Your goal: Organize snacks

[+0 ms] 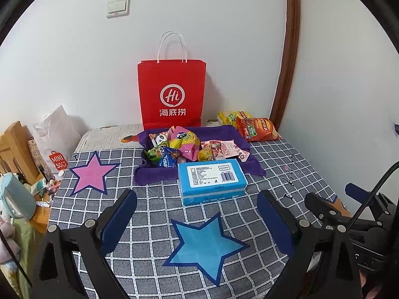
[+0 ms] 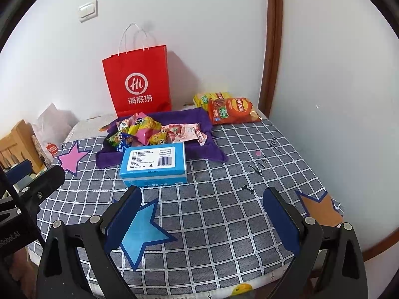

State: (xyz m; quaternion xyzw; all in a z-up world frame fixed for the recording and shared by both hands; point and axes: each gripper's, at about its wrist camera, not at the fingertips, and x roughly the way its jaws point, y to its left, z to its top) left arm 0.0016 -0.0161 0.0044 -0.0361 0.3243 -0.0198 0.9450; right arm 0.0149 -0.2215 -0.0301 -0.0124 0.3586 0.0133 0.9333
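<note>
Where snacks (image 1: 185, 147) pile, red "Hi" bag (image 1: 172, 94), "MINISO" bag (image 1: 56, 147)

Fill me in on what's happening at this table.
A person holds a hand-held gripper in each hand over a checked tablecloth, and both are open and empty: the left hand-held gripper and the right hand-held gripper. Nothing has been picked up. Small snack packets lie piled on a purple cloth, with a blue box in front, a red paper bag behind, and two chip bags nearby.
</note>
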